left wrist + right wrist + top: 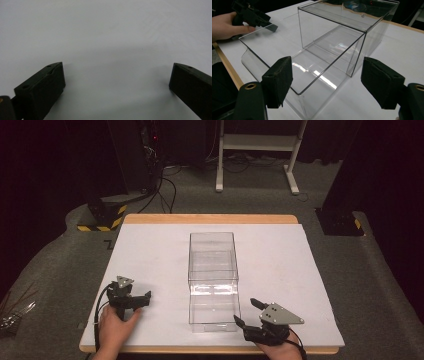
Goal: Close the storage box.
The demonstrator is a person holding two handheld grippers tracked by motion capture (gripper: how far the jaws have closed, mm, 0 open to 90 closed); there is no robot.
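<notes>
Nothing's really started yet: I'm holding my left gripper [141, 296] and right gripper [247, 312] wide open and empty beside the untouched clear plastic box [212, 270].

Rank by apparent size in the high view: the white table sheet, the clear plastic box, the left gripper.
1. White table sheet, largest.
2. Clear plastic box, open drawer included.
3. Left gripper, black, smallest.

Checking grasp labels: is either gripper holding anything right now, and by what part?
Nothing is held. The left gripper is open over the bare white table; the right gripper is open beside the clear box, apart from it.
</notes>
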